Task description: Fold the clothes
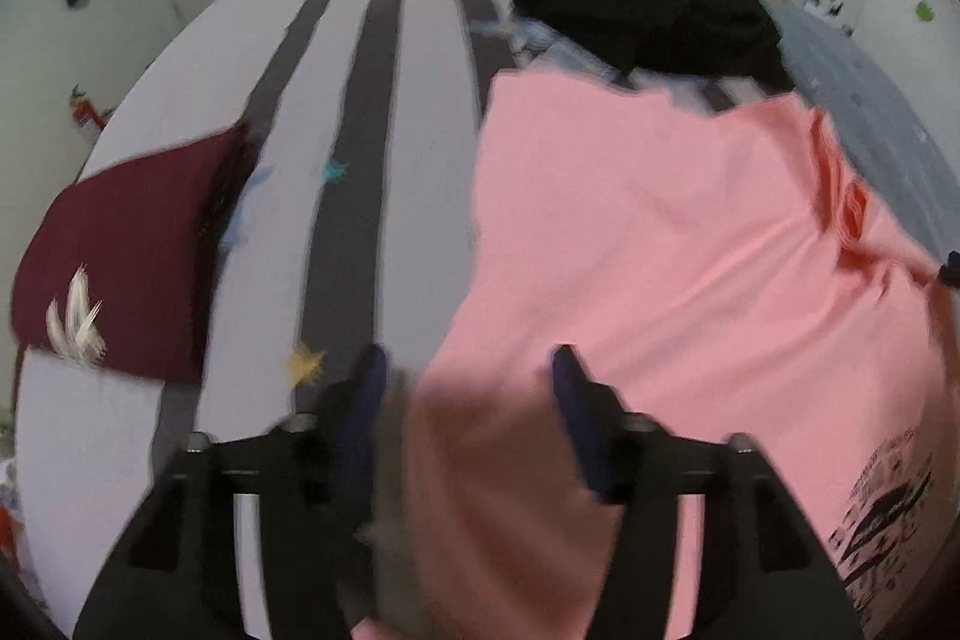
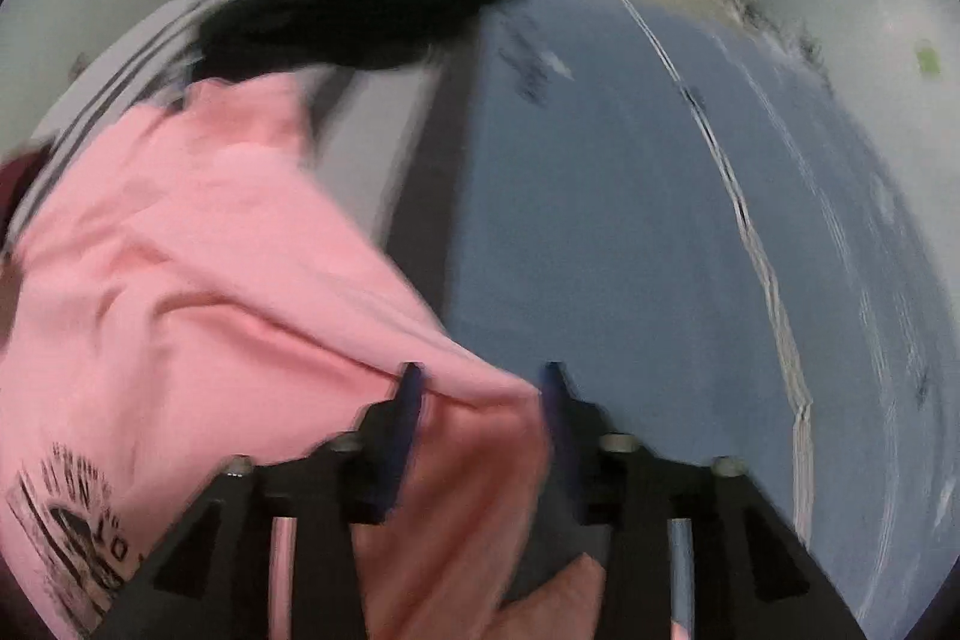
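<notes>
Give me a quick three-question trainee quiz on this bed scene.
1. True or false: the maroon garment lies folded beside the pink shirt.
2. Which lies farthest up the bed? A maroon garment, B black clothes, C pink shirt.
3. Fill in: between the fingers of the left gripper and the right gripper lies ____ cloth.

Key: 1 true; 2 B; 3 pink.

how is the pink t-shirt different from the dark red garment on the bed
The pink printed t-shirt lies spread out and rumpled; the dark red garment sits as a neat folded rectangle. The pink one bears dark print near its hem, the red one a small white mark. Pink cloth lies between both grippers' jaws; the red lies untouched. Both rest on the striped bedcover.
</notes>
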`<state>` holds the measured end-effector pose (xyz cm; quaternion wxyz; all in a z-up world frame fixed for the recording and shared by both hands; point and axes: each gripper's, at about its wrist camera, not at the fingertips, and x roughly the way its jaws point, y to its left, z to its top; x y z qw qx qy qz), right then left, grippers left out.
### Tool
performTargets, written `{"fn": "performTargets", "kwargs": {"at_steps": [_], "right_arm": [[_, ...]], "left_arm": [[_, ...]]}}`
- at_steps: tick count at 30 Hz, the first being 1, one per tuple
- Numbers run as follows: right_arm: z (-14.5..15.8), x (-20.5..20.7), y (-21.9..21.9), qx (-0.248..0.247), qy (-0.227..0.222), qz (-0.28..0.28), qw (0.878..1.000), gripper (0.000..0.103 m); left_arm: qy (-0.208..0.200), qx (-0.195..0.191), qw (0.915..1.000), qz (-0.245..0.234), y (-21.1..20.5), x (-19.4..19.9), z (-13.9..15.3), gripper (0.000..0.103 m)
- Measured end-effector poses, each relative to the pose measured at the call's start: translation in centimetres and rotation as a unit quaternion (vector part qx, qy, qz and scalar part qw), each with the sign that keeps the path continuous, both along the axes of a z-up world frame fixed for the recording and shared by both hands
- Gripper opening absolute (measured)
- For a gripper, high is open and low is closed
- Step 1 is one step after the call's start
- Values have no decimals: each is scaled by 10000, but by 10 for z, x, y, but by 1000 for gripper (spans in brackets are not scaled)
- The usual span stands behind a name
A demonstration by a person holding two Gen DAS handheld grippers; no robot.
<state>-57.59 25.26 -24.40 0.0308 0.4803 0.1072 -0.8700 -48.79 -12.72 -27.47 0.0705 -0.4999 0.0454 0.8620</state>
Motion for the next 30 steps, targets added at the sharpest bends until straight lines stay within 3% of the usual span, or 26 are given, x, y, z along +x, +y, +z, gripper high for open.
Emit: {"fn": "performTargets", "kwargs": {"at_steps": [4,12,15,20,21,22,30], "right_arm": [[0,-13,-53,382,252,864,9952,46],[-22,-45,-121,280,-1,1755,9841,46],[-30,-68,-127,-113,-266,1698,9851,46],[-34,-91,-129,-573,-527,1601,9840,9],[-33,-93,-127,-662,-516,1547,9844,6],[-31,-94,-124,-745,-501,1491,9847,5],[30,-96,-48,-1227,368,340,9912,4]], "left_arm": [[-56,-178,9998,-34,21,-38,-14,60],[-442,-74,9990,11,33,-101,-42,60],[-395,3,9992,-23,34,-106,-46,58],[-241,-12,9990,-368,44,-104,-43,18],[-212,-47,9991,-370,44,-104,-41,7],[-170,-39,9993,-323,42,-104,-39,3],[278,25,9990,341,-5,-109,-4,3]]}}
